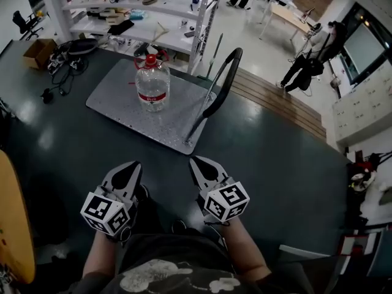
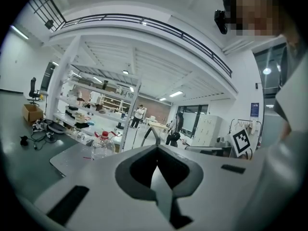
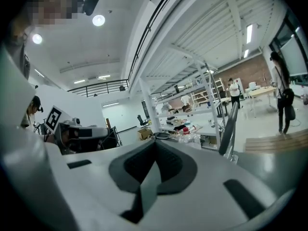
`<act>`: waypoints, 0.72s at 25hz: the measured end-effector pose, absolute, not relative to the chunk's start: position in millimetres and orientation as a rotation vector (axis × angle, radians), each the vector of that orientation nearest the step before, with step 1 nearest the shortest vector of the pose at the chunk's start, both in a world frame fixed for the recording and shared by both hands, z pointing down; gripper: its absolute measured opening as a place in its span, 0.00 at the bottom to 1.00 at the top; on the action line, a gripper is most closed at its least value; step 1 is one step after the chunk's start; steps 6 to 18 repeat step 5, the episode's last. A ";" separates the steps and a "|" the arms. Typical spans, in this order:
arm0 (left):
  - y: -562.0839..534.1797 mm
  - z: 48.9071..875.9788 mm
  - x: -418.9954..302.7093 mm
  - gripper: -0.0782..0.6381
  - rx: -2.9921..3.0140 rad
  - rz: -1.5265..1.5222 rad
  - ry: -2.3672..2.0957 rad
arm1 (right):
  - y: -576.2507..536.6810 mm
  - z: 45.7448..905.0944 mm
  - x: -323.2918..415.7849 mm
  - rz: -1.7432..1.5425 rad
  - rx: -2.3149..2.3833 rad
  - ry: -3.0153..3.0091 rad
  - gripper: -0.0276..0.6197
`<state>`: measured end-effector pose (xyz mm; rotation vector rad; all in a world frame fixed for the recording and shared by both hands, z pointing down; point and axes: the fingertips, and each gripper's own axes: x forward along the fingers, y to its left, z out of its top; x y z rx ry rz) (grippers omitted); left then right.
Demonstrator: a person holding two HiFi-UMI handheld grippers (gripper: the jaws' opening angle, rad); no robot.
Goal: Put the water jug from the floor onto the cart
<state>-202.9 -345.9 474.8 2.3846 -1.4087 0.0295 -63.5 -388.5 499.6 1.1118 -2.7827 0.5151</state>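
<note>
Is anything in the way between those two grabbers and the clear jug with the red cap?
Nothing visible: only dark floor separates the left gripper and right gripper from the grey metal cart bearing the clear red-capped water jug. Its black handle stands aside, right.

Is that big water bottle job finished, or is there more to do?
Done, it seems: the water jug stands upright on the grey platform of the cart, no longer on the floor. In hand: nothing. The left gripper and right gripper are close to the person's body, well apart from the jug, fingers together and empty. Left: nothing that these views show.
</note>
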 end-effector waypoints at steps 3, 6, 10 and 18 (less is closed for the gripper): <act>-317.0 477.1 -183.2 0.12 2.378 0.034 -1.409 | -360.0 499.6 -43.1 0.513 1.102 -2.783 0.03; -297.9 481.2 -170.8 0.12 2.370 0.040 -1.410 | -341.1 502.1 -30.7 0.513 1.094 -2.779 0.03; -297.9 481.2 -170.8 0.12 2.370 0.040 -1.410 | -341.1 502.1 -30.7 0.513 1.094 -2.779 0.03; -297.9 481.2 -170.8 0.12 2.370 0.040 -1.410 | -341.1 502.1 -30.7 0.513 1.094 -2.779 0.03</act>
